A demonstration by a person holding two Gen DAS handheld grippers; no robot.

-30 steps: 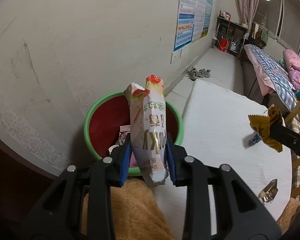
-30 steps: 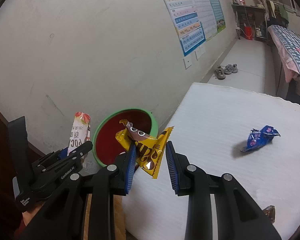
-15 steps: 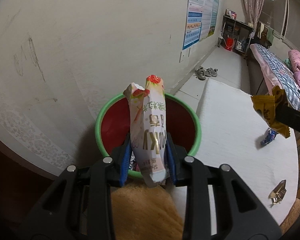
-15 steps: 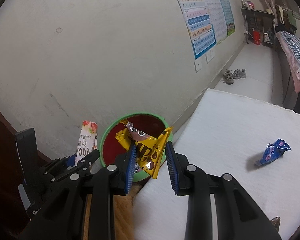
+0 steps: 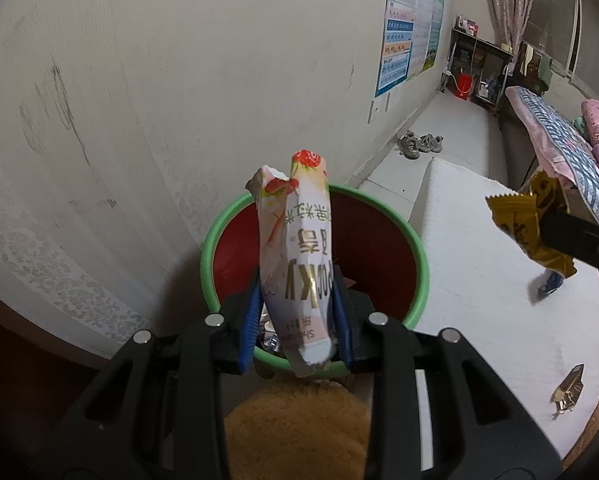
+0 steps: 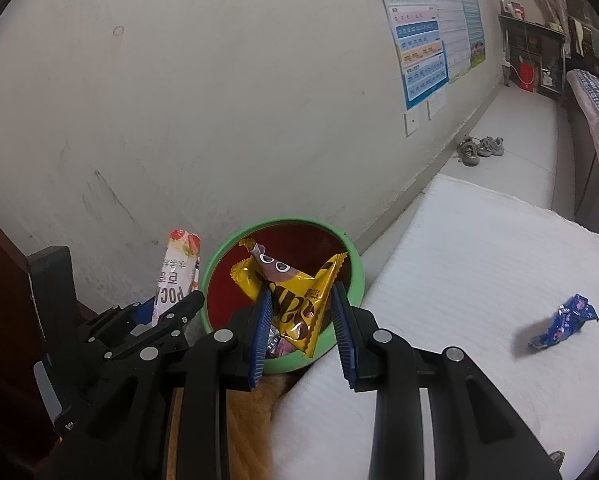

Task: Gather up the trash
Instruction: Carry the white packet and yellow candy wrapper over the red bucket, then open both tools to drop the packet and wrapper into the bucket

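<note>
In the left wrist view, our left gripper [image 5: 295,312] has its jaws clamped on a pink Pocky wrapper [image 5: 299,256], upright at centre frame over the green-rimmed red bin [image 5: 383,256]. A gold wrapper [image 5: 567,392] lies lower right on the white mattress [image 5: 471,264].

In the right wrist view, our right gripper [image 6: 301,326] has its jaws clamped on a yellow wrapper [image 6: 295,300] above the bin, centre frame. A blue wrapper [image 6: 563,322] lies on the mattress at right.

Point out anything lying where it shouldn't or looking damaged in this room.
Two wrappers still litter the white mat: a crumpled blue wrapper and a gold wrapper near its edge. The pink Pocky packet in the left gripper is torn open. A pair of shoes sits loose by the wall.
</note>
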